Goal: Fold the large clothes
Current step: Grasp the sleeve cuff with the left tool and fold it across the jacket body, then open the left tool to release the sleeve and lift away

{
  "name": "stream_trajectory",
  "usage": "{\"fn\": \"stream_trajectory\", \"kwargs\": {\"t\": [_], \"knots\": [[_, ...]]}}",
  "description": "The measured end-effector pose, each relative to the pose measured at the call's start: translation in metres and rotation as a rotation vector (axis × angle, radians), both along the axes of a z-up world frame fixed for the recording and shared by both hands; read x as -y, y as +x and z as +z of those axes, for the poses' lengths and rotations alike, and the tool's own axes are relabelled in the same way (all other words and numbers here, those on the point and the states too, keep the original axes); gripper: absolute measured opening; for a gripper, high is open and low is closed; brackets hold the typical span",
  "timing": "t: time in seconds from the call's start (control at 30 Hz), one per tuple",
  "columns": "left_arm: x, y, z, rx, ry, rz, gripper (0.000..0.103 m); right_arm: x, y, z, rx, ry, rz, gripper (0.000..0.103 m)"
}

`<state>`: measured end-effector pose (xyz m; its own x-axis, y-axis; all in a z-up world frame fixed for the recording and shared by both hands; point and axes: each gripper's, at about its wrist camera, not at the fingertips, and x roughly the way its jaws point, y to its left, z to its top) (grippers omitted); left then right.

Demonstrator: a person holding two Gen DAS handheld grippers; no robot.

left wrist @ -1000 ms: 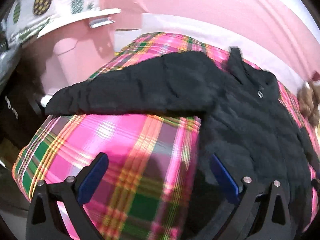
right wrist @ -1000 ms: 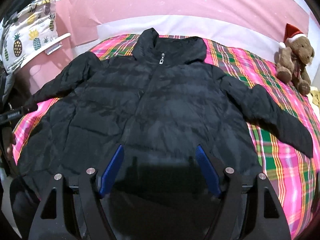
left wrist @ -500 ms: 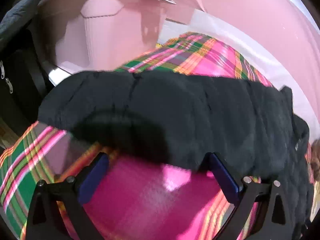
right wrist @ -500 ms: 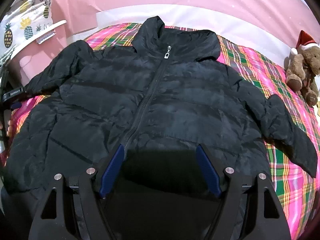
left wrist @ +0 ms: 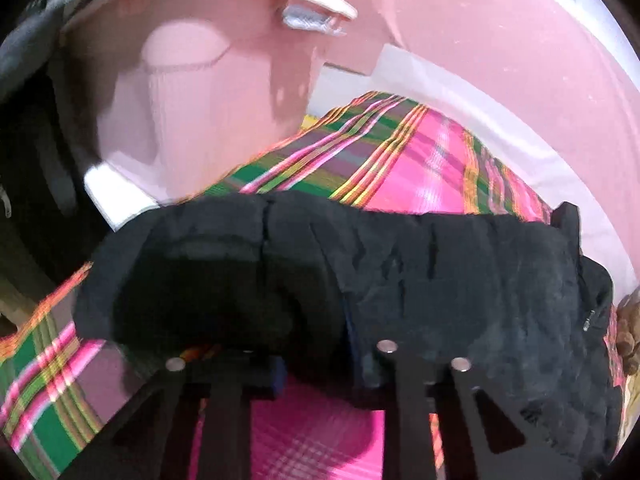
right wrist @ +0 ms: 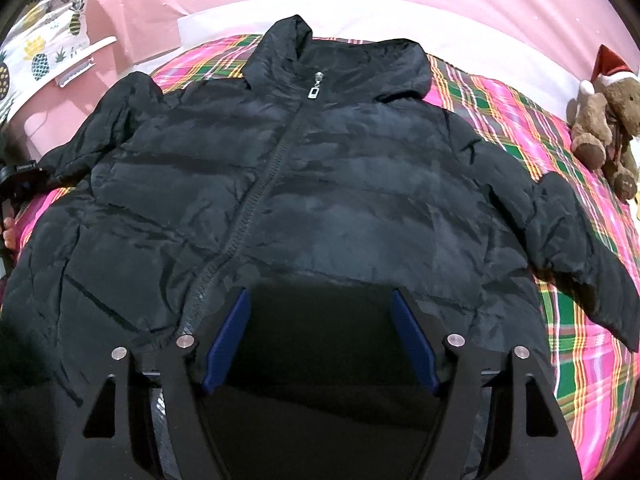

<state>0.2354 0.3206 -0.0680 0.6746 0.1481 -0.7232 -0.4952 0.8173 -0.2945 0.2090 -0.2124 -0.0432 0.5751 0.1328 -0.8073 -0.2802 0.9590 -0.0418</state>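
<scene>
a black puffer jacket [right wrist: 320,184] lies zipped and face up on a bed with a pink plaid blanket [right wrist: 516,120], sleeves spread to both sides. at the left, the left hand-held gripper [left wrist: 316,344] is closing its jaws on the cuff end of the jacket's sleeve [left wrist: 208,280]; the dark cloth sits between its fingers near the bed's edge, beside a pink chair [left wrist: 192,92]. in the middle, the right hand-held gripper [right wrist: 320,336] hangs over the jacket's lower front with its blue-padded jaws spread wide, gripping nothing. at the far right, a brown teddy bear [right wrist: 604,120] in a santa hat sits on the blanket.
</scene>
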Motion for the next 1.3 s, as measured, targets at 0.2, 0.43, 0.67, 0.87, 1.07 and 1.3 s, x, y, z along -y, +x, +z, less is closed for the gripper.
{"fn": "stream_trajectory", "kwargs": {"t": [0.2, 0.43, 0.67, 0.87, 1.07, 1.3], "knots": [[0.035, -0.006, 0.069, 0.099, 0.054, -0.079, 0.019, 0.019, -0.009, 0.007, 0.012, 0.019, -0.022, 0.071], [0.116, -0.001, 0.149, 0.226, 0.093, -0.265, 0.019, 0.047, -0.025, 0.022, 0.050, 0.044, -0.054, 0.071], [0.224, 0.033, 0.163, 0.231, 0.086, -0.495, 0.019, 0.084, -0.040, 0.030, 0.065, 0.086, -0.099, 0.071], [0.315, 0.060, 0.132, 0.171, 0.040, -0.678, 0.025, 0.118, -0.043, 0.029, 0.062, 0.149, -0.138, 0.071], [0.386, 0.072, 0.102, 0.148, -0.041, -0.806, 0.072, 0.143, -0.040, 0.019, 0.034, 0.223, -0.171, 0.071], [0.424, 0.071, 0.087, 0.123, -0.122, -0.913, 0.077, 0.159, -0.035, 0.009, 0.001, 0.274, -0.210, 0.071]]}}
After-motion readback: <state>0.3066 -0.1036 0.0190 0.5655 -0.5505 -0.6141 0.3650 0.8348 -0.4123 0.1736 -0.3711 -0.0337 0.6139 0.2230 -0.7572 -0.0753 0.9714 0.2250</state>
